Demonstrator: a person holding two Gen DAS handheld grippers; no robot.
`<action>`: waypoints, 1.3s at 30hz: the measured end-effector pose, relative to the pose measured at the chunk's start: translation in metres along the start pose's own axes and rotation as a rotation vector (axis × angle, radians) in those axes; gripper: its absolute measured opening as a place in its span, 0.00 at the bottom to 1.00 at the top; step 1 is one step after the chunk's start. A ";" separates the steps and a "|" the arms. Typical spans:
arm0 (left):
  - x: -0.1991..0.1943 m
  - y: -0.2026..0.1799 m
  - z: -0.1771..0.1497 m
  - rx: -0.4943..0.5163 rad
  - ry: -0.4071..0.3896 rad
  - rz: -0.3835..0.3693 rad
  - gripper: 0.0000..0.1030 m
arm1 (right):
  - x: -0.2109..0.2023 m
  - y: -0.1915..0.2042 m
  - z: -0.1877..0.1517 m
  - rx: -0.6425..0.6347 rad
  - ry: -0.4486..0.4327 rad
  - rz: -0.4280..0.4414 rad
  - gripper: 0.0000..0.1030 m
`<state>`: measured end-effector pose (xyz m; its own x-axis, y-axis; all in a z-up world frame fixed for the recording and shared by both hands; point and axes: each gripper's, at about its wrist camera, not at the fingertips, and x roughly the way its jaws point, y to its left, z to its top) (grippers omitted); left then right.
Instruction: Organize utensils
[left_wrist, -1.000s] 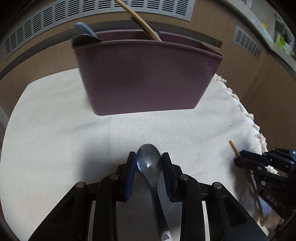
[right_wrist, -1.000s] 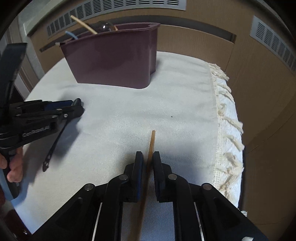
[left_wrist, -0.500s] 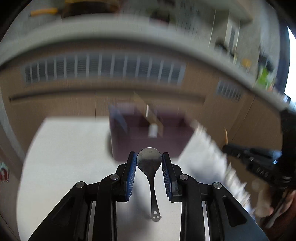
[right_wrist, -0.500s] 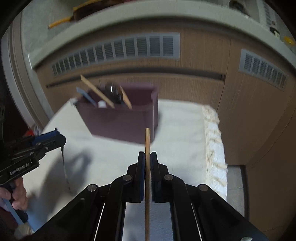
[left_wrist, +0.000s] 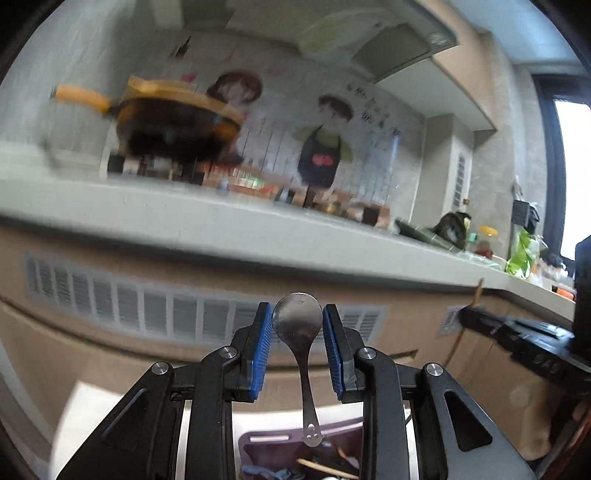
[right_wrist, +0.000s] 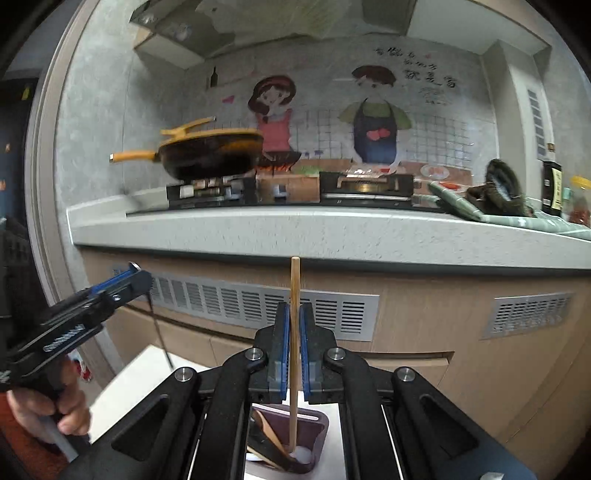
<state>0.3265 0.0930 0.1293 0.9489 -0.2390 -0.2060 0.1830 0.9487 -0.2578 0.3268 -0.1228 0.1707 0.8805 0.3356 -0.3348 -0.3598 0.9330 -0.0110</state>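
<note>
Left tongs (left_wrist: 297, 334): clamped on a metal spoon (left_wrist: 298, 323), the blue pads pressing the two sides of its bowl. The bowl stands at the tips, face toward the camera, and the thin handle hangs down between the black arms.
Spoon handle end: it hangs free above the purple utensil holder (left_wrist: 258, 441), which shows low in the left wrist view between the arms; no contact visible.
Right tongs (right_wrist: 294, 334): together on a wooden chopstick (right_wrist: 294, 291), the pads tight against both sides of the stick.
Chopstick: upright in the grip. Its upper end stands well above the tips against the edge of the kitchen counter (right_wrist: 332, 232); its lower part runs down between the arms toward the holder. Whether the bottom tip touches anything inside I cannot tell.
Utensil holder: directly below both pairs of tongs, standing on a white cloth (right_wrist: 125, 384). It already holds several wooden pieces, something blue and something white.
Left tongs from the right wrist view: at the left edge, gripped by a hand (right_wrist: 48, 406), the spoon handle hanging below as a thin dark line.
Right tongs from the left wrist view: at the right edge, dark and blurred, the chopstick crossing them.
Background: a vented cabinet front (right_wrist: 258, 302), a stove with a yellow-handled pan (right_wrist: 207, 155), a wall mural of two cartoon cooks.
</note>
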 end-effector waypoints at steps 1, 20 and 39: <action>0.012 0.005 -0.009 -0.022 0.039 0.000 0.28 | 0.003 -0.001 -0.001 -0.007 0.011 -0.003 0.05; -0.050 0.007 -0.054 -0.076 0.178 0.164 0.34 | 0.025 0.001 -0.104 0.024 0.344 0.103 0.13; -0.169 -0.084 -0.174 0.126 0.318 0.291 0.34 | -0.121 0.061 -0.189 -0.021 0.223 0.011 0.28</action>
<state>0.1061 0.0179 0.0212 0.8429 0.0087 -0.5380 -0.0313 0.9990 -0.0328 0.1399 -0.1314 0.0322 0.7871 0.3069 -0.5350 -0.3778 0.9256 -0.0248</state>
